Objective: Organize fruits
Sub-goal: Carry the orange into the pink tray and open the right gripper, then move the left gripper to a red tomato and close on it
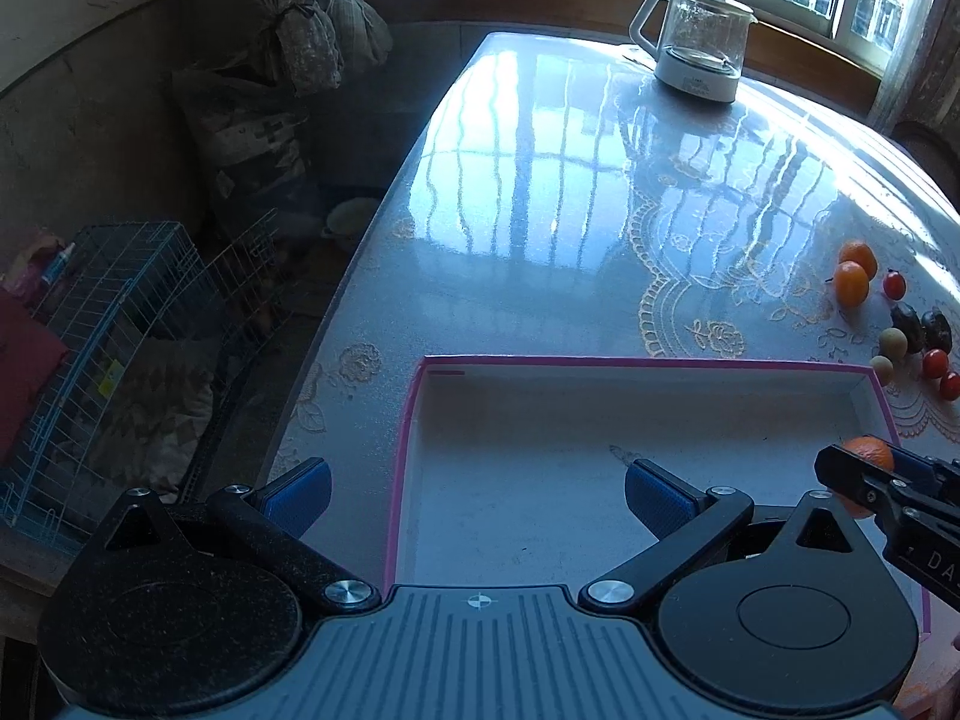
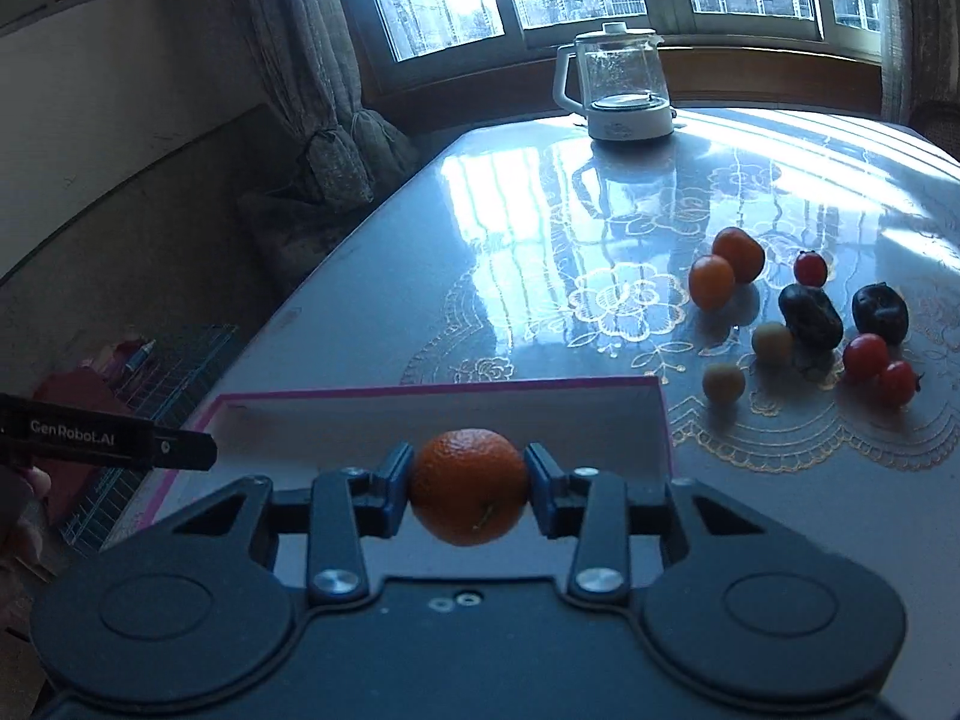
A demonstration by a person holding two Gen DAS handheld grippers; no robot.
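Observation:
My right gripper (image 2: 469, 483) is shut on an orange mandarin (image 2: 468, 485) and holds it over the white box with a pink rim (image 2: 444, 389). The mandarin also shows in the left wrist view (image 1: 870, 454), over the box's right side (image 1: 648, 362). My left gripper (image 1: 477, 489) is open and empty, straddling the box's left wall. On the table to the right lie two oranges (image 2: 723, 270), three cherry tomatoes (image 2: 865, 357), two dark fruits (image 2: 810, 317) and two pale round fruits (image 2: 772, 343).
A glass kettle on a white base (image 2: 618, 84) stands at the table's far edge by the window. Left of the table, on the floor, are a blue wire cage (image 1: 114, 324) and a curtain bundle (image 1: 312, 42).

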